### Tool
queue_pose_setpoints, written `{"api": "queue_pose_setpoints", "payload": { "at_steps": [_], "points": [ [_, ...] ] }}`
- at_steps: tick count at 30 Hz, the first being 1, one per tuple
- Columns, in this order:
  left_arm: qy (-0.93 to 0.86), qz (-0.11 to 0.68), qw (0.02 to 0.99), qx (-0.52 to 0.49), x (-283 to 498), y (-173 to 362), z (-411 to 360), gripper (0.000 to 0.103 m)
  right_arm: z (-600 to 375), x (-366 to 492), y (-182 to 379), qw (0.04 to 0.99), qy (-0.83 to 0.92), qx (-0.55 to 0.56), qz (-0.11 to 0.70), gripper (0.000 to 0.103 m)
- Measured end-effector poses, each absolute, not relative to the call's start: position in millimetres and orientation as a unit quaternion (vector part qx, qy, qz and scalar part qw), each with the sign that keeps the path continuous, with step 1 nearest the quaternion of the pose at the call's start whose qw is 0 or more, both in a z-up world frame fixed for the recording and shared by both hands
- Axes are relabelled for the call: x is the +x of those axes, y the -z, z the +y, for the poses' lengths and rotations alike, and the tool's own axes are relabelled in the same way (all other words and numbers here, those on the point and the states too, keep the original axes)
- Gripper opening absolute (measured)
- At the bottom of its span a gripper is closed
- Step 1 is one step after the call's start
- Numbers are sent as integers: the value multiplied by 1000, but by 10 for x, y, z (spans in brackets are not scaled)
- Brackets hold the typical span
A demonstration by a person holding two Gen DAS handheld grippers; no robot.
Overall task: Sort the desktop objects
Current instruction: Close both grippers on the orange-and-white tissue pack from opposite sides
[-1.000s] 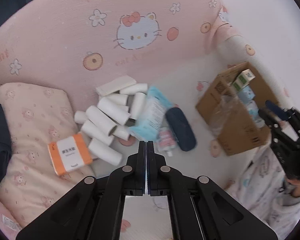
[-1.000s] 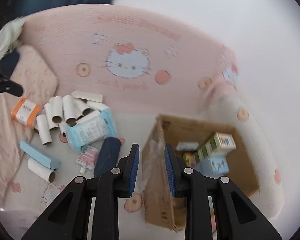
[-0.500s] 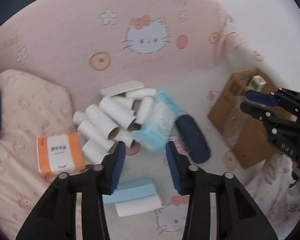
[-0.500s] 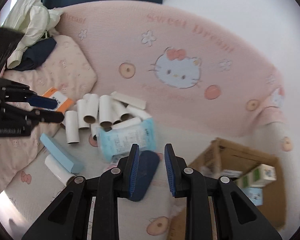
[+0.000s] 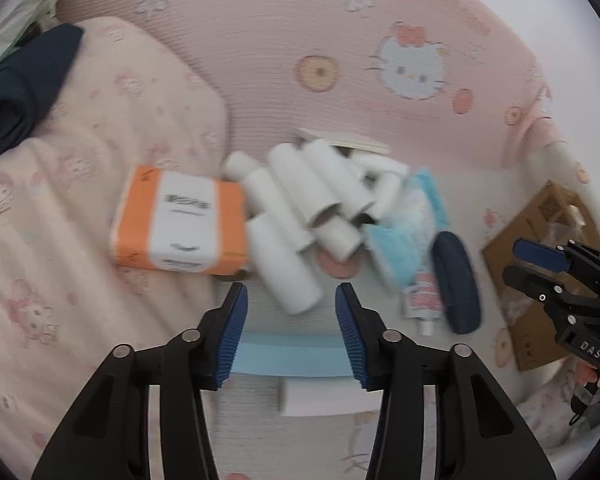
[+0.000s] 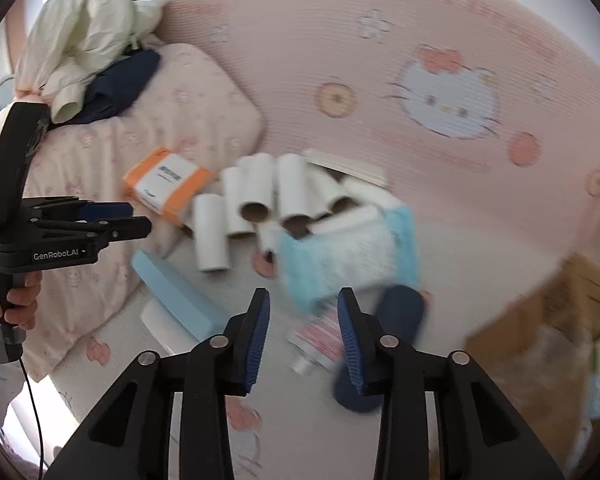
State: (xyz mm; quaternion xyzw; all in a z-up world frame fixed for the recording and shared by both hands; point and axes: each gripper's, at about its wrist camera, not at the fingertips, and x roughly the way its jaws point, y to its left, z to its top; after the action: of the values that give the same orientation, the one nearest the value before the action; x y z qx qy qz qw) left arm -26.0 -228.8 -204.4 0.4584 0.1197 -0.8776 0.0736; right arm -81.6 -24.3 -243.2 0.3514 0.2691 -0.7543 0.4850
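2 grippers, left gripper [image 5: 288, 300] and right gripper [image 6: 303, 304], fingers spread and just opening, empty; 1 orange box [image 5: 180, 220], 1 cardboard box [image 5: 540, 240].

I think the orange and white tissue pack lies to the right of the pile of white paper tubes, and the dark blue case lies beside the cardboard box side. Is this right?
Not quite. The orange and white tissue pack lies to the left of the white paper tubes, partly on the pink pillow; both wrist views show this. The dark blue case is indeed on the cardboard box side.
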Motion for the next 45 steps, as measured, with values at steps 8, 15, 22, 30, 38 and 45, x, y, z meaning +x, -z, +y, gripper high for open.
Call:
{"api": "queue_pose_setpoints", "payload": {
  "at_steps": [8, 15, 22, 30, 38, 45],
  "points": [
    [878, 100, 96, 458, -186, 2088, -2741, 56, -919, -591, 2766, 553, 719, 335, 253, 56],
    [878, 157, 132, 431, -122, 2023, -3252, 56, -1539, -356, 3091, 605, 679, 321, 265, 56],
    [875, 216, 121, 416, -305, 2064, -3467, 56, -1811, -79, 3281, 642, 652, 282, 289, 56],
    [859, 222, 138, 441, -532, 2286, -3589, 46, -2029, -144, 3461, 660, 638, 303, 255, 56],
    [860, 188, 140, 454, -539, 2349, -3545, 41, -2132, -121, 3608, 677, 620, 303, 258, 56],
    [859, 193, 134, 454, -500, 2247, -3467, 41, -2099, -106, 3570, 678, 618, 291, 270, 53]
  ]
}}
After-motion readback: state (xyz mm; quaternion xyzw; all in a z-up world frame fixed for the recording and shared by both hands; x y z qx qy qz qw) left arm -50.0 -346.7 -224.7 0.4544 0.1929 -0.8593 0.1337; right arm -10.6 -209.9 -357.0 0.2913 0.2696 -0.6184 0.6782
